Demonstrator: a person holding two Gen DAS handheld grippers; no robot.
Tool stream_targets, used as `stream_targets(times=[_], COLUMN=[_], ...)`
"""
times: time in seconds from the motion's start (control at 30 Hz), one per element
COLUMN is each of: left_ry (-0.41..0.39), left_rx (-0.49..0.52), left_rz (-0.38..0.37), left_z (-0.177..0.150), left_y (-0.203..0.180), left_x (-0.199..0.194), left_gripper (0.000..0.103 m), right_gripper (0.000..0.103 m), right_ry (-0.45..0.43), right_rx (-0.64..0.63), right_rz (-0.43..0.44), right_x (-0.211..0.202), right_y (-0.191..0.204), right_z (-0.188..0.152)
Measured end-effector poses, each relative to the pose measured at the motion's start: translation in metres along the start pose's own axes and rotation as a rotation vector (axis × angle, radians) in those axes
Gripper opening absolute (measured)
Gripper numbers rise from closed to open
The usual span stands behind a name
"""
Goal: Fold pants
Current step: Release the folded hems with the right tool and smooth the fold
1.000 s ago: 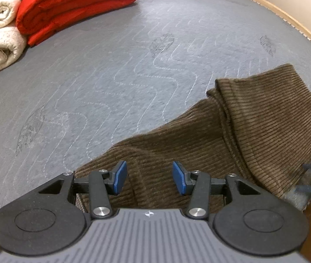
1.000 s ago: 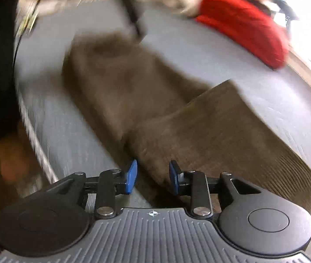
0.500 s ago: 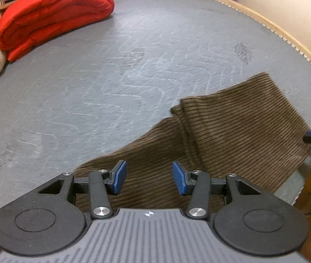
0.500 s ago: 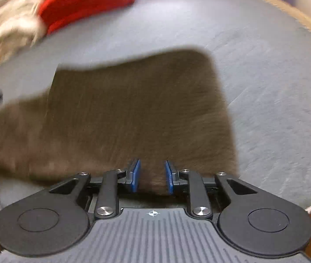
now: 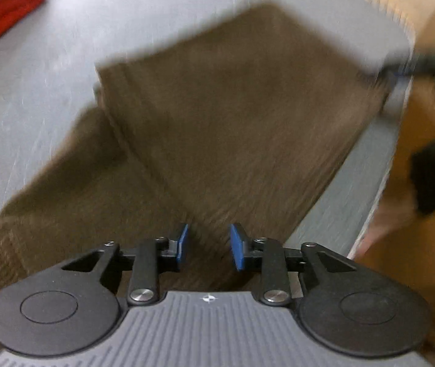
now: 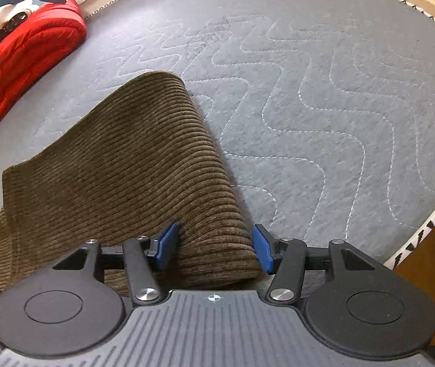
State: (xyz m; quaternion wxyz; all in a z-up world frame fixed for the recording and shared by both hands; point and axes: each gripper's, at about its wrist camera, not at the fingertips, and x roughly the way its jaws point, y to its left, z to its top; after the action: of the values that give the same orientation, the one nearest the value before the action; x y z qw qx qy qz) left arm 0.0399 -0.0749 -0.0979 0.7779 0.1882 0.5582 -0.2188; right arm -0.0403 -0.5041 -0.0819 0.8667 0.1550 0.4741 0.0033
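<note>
Right gripper (image 6: 214,250) jaws wide, straddling corduroy pants' (image 6: 131,165) folded corner — lined up to pinch. Left gripper (image 5: 208,246) narrower, empty, blurred.

Both claws are showing the same build: left claw (image 5: 208,246) and right claw (image 6: 214,249) wearing blue pads on black linkage arms, silver pivot screws, round black discs at 3 and 9 o'clock, ribbed grey housing with crosshair mark.

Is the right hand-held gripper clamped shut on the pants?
No, the right hand-held gripper is open, its fingers either side of the pants edge.
</note>
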Motion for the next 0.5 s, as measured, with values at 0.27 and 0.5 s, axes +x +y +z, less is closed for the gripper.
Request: stream_targets(times=[0.27,0.5], left_ry=[-0.004,-0.159], left_rx=[-0.049,-0.173], left_rz=[0.001,-0.012], left_z=[0.003,0.012], left_y=[0.013,0.035], left_x=[-0.012,-0.049], left_gripper=[0.046,0.055], right_gripper=[0.057,0.033], right_ry=[0.015,-0.021], right_rx=[0.017,-0.017], right_rz=[0.003,0.028], right_x=[0.008,-0.001], right_y=[-0.004,0.003], right_z=[0.003,0.002])
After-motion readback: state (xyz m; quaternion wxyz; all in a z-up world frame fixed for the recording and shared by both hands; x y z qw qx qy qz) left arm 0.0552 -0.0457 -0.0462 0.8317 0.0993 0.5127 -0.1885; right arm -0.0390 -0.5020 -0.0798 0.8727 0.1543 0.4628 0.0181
